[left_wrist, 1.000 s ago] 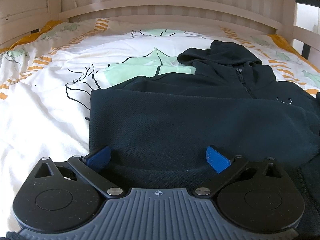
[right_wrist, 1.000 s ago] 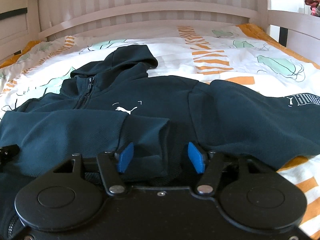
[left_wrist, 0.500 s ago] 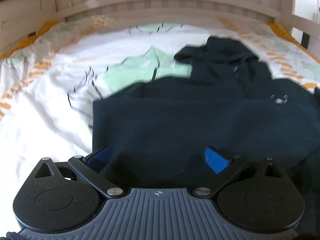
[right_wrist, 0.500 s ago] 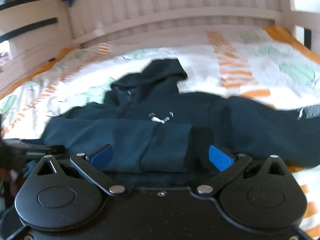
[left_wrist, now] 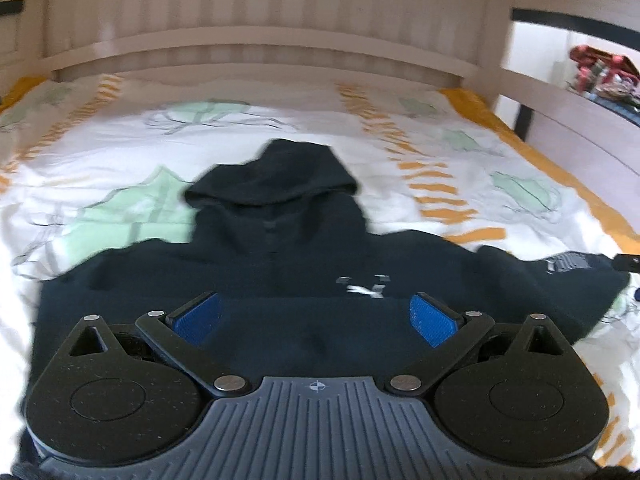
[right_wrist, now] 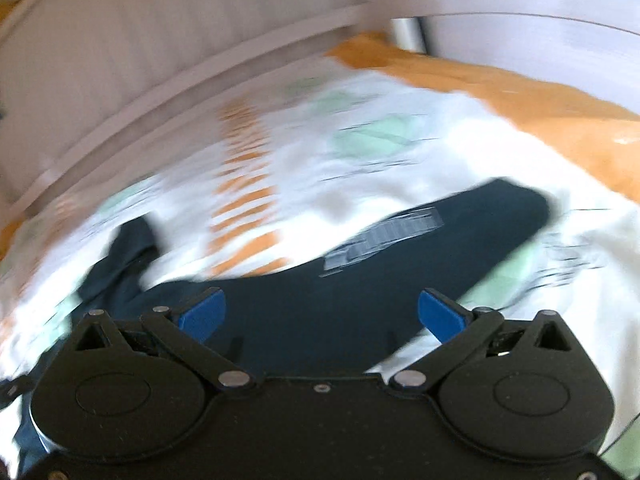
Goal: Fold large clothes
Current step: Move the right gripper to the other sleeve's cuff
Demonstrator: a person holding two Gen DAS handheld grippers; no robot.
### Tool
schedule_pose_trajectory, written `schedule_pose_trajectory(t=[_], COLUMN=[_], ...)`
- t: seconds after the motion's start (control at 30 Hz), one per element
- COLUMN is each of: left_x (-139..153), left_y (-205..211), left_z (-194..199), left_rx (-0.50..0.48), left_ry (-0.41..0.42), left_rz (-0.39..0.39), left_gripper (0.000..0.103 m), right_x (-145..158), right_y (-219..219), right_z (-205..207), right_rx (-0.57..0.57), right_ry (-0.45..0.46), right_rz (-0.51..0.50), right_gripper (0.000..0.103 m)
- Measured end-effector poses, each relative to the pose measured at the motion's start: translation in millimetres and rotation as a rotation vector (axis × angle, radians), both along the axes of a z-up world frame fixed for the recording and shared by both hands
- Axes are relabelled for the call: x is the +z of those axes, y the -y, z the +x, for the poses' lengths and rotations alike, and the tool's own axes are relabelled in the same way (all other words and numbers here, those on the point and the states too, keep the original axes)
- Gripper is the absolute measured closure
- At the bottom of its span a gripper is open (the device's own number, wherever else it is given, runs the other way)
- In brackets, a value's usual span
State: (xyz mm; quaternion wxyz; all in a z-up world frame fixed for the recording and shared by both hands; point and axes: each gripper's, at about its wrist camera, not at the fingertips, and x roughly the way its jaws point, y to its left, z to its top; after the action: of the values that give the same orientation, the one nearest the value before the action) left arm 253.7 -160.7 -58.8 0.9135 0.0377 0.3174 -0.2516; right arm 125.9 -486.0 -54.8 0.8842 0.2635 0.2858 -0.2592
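Note:
A dark navy hoodie (left_wrist: 280, 264) lies flat on the bed, hood toward the headboard, with one sleeve folded across its chest under the white logo. My left gripper (left_wrist: 316, 316) hangs open above the folded sleeve, nothing between its blue pads. In the blurred right wrist view, the hoodie's other sleeve (right_wrist: 400, 264), with white lettering, stretches out to the right over the sheet. My right gripper (right_wrist: 320, 314) stands wide open above that sleeve's near part and holds nothing.
The bed sheet (left_wrist: 120, 160) is white with green shapes and orange stripes. A pale slatted headboard (left_wrist: 260, 44) runs along the far edge and a side rail (left_wrist: 560, 92) on the right. Coloured items (left_wrist: 600, 72) sit beyond the rail.
Both grippers have lifted and pulled back from the hoodie. The right one opened wide, let go of the folded sleeve's cuff and swung right toward the outstretched sleeve.

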Motion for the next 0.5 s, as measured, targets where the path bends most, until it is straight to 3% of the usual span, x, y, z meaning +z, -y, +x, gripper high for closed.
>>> schedule_pose_trajectory(t=[0.23,0.5], left_x=[-28,-72], left_y=[52,75], left_z=[-1,-3], left_rx=[-0.052,-0.049], left_ry=[-0.035,-0.071], left_rz=[0.048,0.150], left_gripper=[0.002,0.000], right_x=[-40,-57], right_y=[81,97], right_z=[-18,-18], right_rx=[-0.230,-0.213], right_ry=[-0.025,-0.007], right_rz=[0.158,0.138], right_gripper=[0.001,0.000])
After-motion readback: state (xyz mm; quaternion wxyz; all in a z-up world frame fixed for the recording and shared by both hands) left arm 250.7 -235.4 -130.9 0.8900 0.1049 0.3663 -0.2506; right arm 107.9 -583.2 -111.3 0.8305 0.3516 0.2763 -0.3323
